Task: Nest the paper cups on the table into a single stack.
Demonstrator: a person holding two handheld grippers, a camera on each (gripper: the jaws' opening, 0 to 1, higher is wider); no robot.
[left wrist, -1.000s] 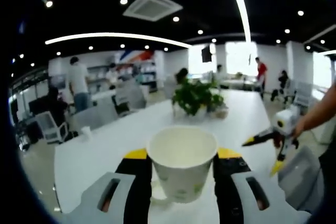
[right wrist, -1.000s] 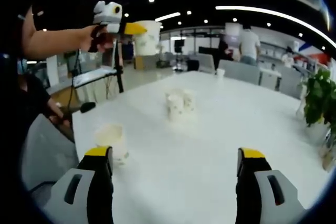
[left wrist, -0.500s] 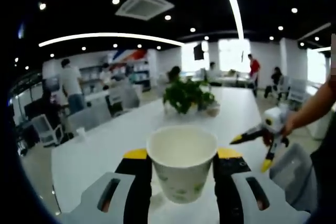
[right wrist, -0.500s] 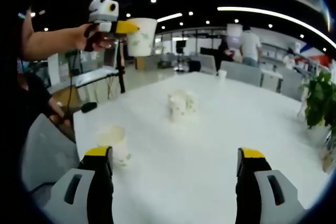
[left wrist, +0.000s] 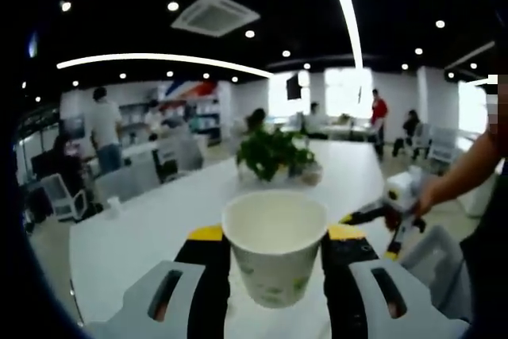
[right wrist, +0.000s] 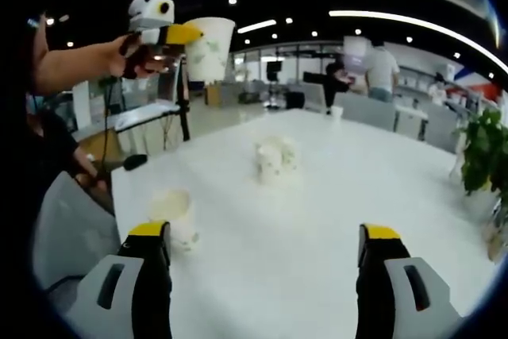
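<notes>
Now left gripper (left wrist: 274, 248) jaws pinch paper cup (left wrist: 275, 254) upright (mouth up); right gripper (right wrist: 266, 248) jaws spread.

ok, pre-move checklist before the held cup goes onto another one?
1. Left gripper shut on the held cup: ok.
2. Held cup upright, mouth up, lifted off the table: ok.
3. Right gripper open, nothing between its fingers: ok.
4. Target in view: near cup stands alone by the table edge: ok.
5. Middle cups close together; already nested or side by side: cannot tell.
6. Held cup lined up over a target: not ok, it is high and off to the side.
</notes>
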